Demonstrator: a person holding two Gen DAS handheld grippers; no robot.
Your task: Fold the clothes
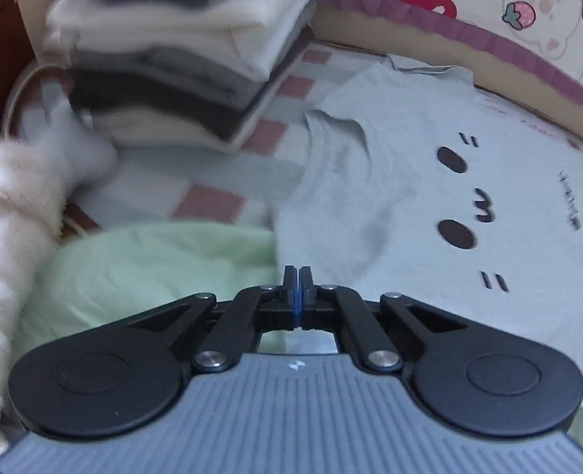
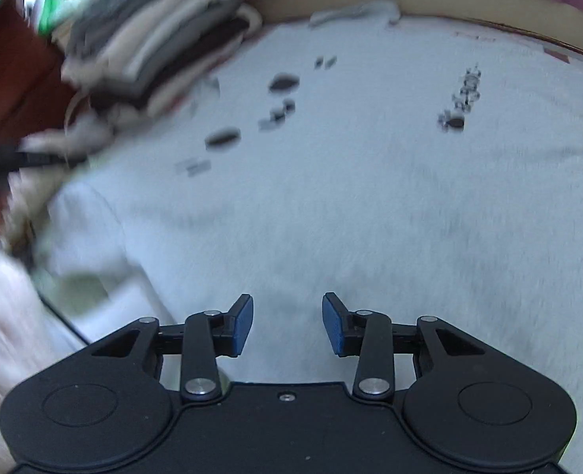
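Observation:
A pale blue-grey T-shirt [image 1: 429, 205] with a black printed face lies spread flat on the bed, sleeve toward the back. My left gripper [image 1: 297, 276] is shut with its jaws pressed together, empty as far as I can see, hovering over the shirt's near left edge. In the right wrist view the same T-shirt [image 2: 350, 197] fills the frame, blurred by motion. My right gripper [image 2: 287, 320] is open and empty just above the shirt's near part.
A stack of folded clothes [image 1: 181, 47] stands at the back left, also in the right wrist view [image 2: 153, 35]. A light green garment [image 1: 153, 272] lies near left on the checked bedsheet [image 1: 220, 173]. A fluffy white sleeve [image 1: 3, 245] is at far left. A printed cushion border [image 1: 489, 43] runs behind.

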